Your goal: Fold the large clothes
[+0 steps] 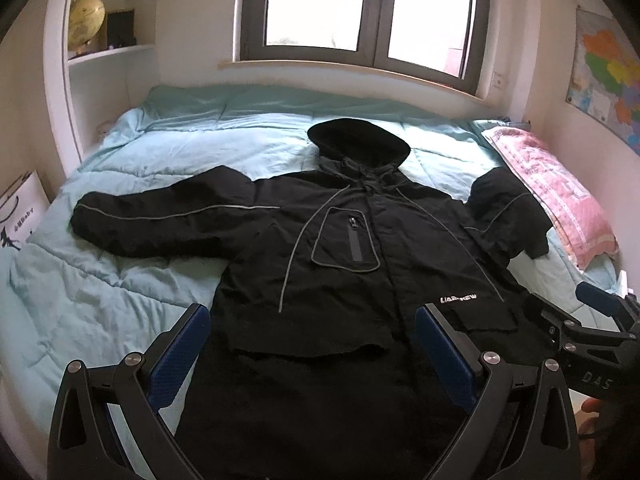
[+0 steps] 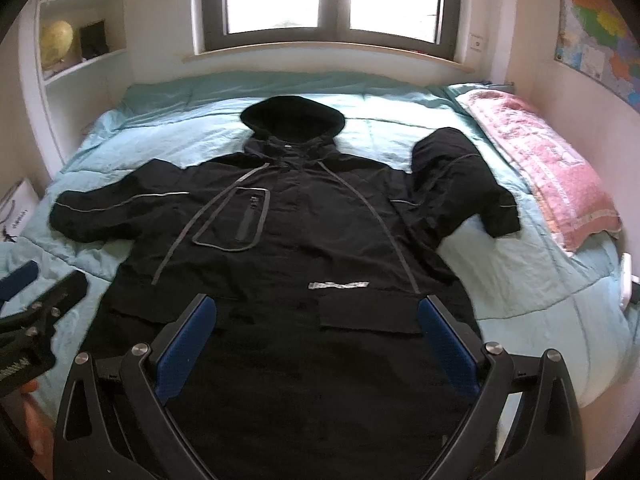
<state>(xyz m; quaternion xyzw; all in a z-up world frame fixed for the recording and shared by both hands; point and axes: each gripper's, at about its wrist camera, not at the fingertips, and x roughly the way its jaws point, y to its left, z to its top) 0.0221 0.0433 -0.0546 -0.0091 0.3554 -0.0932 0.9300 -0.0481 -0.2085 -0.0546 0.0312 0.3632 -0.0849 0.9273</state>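
A large black hooded jacket [image 1: 340, 248] lies front up on a bed, hood toward the window; it also shows in the right wrist view [image 2: 312, 232]. Its left sleeve [image 1: 160, 220] is stretched out flat. Its right sleeve [image 1: 504, 216] is bent and bunched near the pillow. My left gripper [image 1: 312, 320] is open and empty, above the jacket's lower hem. My right gripper [image 2: 316, 312] is open and empty above the hem too. The right gripper also shows at the right edge of the left wrist view [image 1: 592, 320], and the left gripper at the left edge of the right wrist view [image 2: 40, 292].
The bed carries a light teal quilt [image 1: 120, 152]. A pink pillow [image 1: 556, 192] lies along the right side by the wall. A window [image 1: 360, 12] is behind the bed. White shelves with a globe [image 1: 86, 24] stand at the left. A map [image 1: 608, 76] hangs on the right wall.
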